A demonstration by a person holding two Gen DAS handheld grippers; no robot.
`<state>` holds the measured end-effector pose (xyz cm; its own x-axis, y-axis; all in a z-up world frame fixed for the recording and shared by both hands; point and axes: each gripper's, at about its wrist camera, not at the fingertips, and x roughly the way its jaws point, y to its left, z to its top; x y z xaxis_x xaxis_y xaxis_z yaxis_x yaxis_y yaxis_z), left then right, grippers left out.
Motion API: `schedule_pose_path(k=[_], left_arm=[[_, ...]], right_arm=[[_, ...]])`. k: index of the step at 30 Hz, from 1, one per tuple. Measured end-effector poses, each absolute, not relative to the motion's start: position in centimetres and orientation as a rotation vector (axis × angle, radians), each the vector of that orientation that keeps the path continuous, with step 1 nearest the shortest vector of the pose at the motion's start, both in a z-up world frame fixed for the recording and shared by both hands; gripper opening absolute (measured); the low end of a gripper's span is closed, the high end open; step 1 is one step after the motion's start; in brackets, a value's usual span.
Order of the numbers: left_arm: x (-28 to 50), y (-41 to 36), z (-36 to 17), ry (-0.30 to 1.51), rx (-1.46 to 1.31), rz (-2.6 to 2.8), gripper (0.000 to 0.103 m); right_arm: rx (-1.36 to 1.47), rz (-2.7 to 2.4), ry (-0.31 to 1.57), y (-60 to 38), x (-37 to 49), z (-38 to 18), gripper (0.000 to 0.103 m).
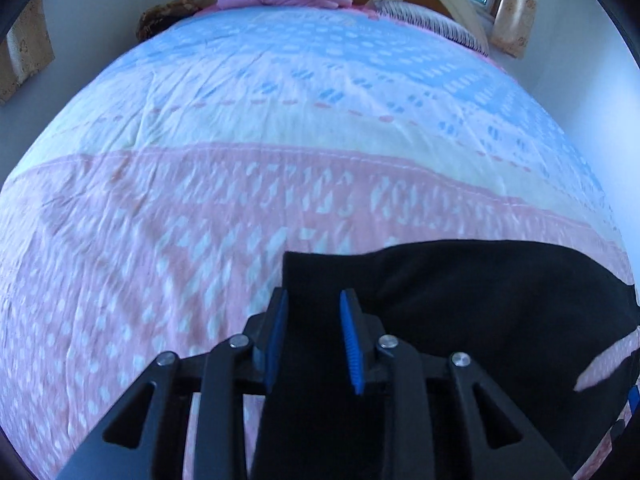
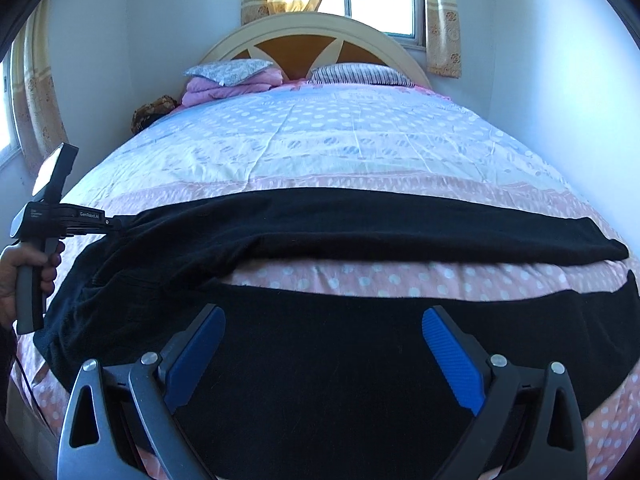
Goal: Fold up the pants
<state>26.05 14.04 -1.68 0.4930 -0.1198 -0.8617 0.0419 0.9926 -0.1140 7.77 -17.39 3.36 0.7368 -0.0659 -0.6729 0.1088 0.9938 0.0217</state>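
Black pants (image 2: 360, 232) lie spread across the near end of the bed, one leg stretched to the right and the other nearer, under my right gripper. My right gripper (image 2: 324, 316) is wide open just above the near leg, holding nothing. My left gripper (image 1: 314, 300) has its blue pads closed on the waist end of the pants (image 1: 440, 300). In the right wrist view the left gripper (image 2: 116, 222) shows at the far left, held by a hand, its tip at the waistband corner.
The bed (image 2: 320, 152) has a pink, white and blue dotted quilt. Pillows and a folded pink blanket (image 2: 228, 84) sit by the headboard (image 2: 320, 36). A brown object (image 2: 154, 112) lies at the left bedside. Walls and curtained windows surround the bed.
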Motion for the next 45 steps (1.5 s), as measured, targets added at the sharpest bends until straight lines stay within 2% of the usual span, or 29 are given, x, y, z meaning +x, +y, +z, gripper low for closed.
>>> schedule_pose_path(k=[5,11,14,17,21,28,29,30,31,33,34,36,45], left_arm=[[27.6,14.7,-1.7,1.087,-0.154,-0.121,0.031],[27.6,15.2,-0.9,1.09,-0.194,-0.181,0.031],[27.6,15.7,-1.0,1.095,-0.227,-0.226,0.042],[27.7,15.4,-1.4,1.105,-0.208,-0.245,0.045],[28.3,14.3,-1.4,1.09,-0.167,-0.274,0.063],[29.0,13.6,-2.2,1.066,-0.114,-0.25,0.064],[28.9,13.4,-2.2,1.056,-0.095,-0.241,0.057],[28.9,13.3,-2.1,1.045,-0.079,-0.237,0.049],[29.0,13.3,-2.1,1.038,-0.085,-0.25,0.046],[29.1,13.8,-2.1,1.028,-0.166,-0.319,0.017],[29.2,14.0,-2.2,1.028,-0.211,-0.337,0.017],[29.4,13.8,-2.2,1.027,-0.211,-0.313,0.016],[24.7,13.9,5.2,0.844,-0.157,-0.31,0.016]], right_arm=[[0.021,-0.032,0.777,-18.3,11.5,3.8,0.1],[-0.059,0.118,0.836,-20.2,19.8,3.4,0.1],[-0.105,0.157,0.871,-20.7,23.1,2.4,0.1],[-0.104,0.224,0.901,-21.1,26.0,1.6,0.1],[-0.125,0.276,0.95,-21.3,29.0,0.3,0.1],[-0.163,0.355,1.049,-20.8,31.0,-2.5,0.099],[-0.176,0.366,1.039,-20.6,30.8,-2.5,0.092],[-0.169,0.395,1.034,-20.5,30.6,-2.2,0.075],[-0.162,0.409,1.028,-20.5,30.5,-1.9,0.064],[-0.142,0.415,1.038,-20.7,30.6,-1.5,0.025],[-0.124,0.424,1.046,-20.7,30.5,-1.2,0.018],[-0.114,0.414,1.046,-20.6,30.2,-0.8,0.009],[-0.096,0.397,0.871,-19.9,23.2,6.5,0.006]])
